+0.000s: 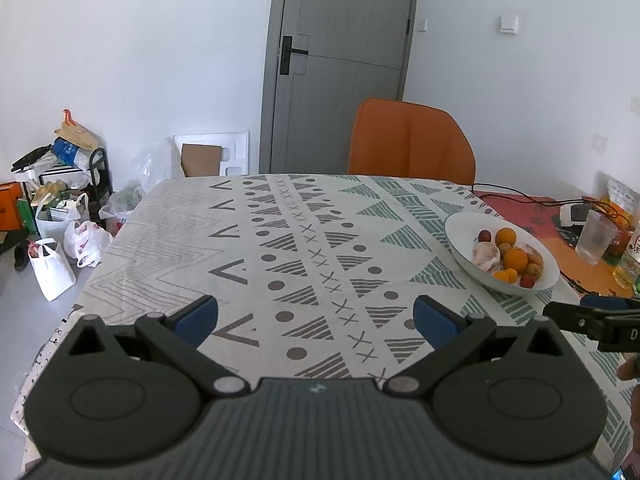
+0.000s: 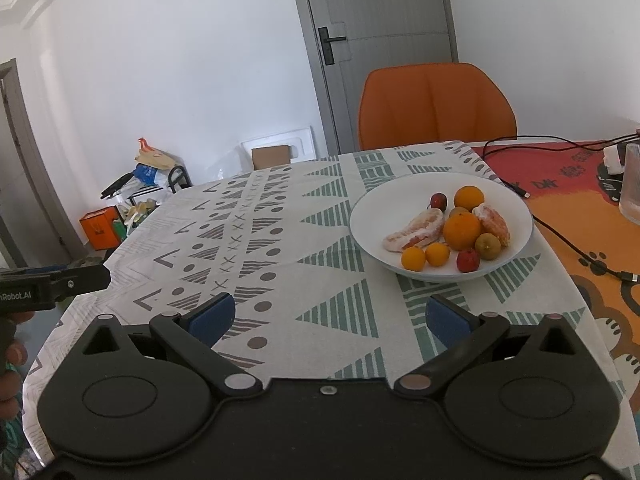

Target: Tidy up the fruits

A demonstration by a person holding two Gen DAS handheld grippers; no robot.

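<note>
You have one white bowl [image 2: 374, 208] of fruit: two large oranges [image 2: 462, 231], two small orange fruits [image 2: 413, 258], two small red fruits [image 2: 467, 260], two greenish-brown fruits [image 2: 488, 246] and two peeled citrus pieces [image 2: 416, 232]. Also one orange chair [image 2: 434, 106], one drinking glass [image 2: 631, 184] and two grippers, yours.

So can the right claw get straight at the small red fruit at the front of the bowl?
Probably yes. The right claw is open and empty, the small red fruit lies by the near rim of the white bowl, and only bare tablecloth lies between them.
</note>
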